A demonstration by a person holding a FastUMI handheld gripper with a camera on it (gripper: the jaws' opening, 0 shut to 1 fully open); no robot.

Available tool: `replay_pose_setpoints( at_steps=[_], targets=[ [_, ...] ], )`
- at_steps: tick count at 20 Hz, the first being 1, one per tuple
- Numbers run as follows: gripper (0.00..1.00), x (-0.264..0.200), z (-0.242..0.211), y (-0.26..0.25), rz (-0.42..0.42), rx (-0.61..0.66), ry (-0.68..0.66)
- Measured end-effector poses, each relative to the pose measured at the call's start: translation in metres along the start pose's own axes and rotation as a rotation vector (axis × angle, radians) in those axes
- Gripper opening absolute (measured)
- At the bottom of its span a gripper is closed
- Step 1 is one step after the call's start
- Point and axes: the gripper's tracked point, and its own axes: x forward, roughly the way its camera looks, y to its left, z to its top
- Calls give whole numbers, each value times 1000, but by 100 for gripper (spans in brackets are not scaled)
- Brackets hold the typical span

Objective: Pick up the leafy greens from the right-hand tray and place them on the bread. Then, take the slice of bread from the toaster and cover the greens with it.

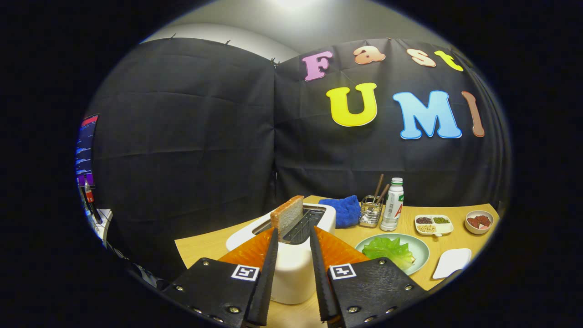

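The crinkled green lettuce leaf (390, 250) is seen lying on a pale green round plate (421, 255) on the wooden tabletop (455, 239), right of the white two-slot toaster (291, 259). A brown-crusted slice of bread (288, 215) stands upright in one slot, just ahead of the tool (294, 233), whose fingers are held narrowly apart with nothing between them. If the slice is pinched off-centre, it could be tilted, jammed in the slot, or crumbled.
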Motion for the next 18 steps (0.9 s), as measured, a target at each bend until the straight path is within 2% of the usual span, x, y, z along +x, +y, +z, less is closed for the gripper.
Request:
replay_pose_setpoints(
  at_steps=[7, 14, 16, 17, 18],
  targets=[
    [42, 33, -5, 14, -26, 4, 33],
    [42, 60, -3, 16, -151, -28, 34],
    [42, 66, -7, 8, -217, -49, 42],
    [42, 66, -9, 7, -232, -50, 49],
    [42, 72, -11, 13, -206, -36, 48]
  ],
)
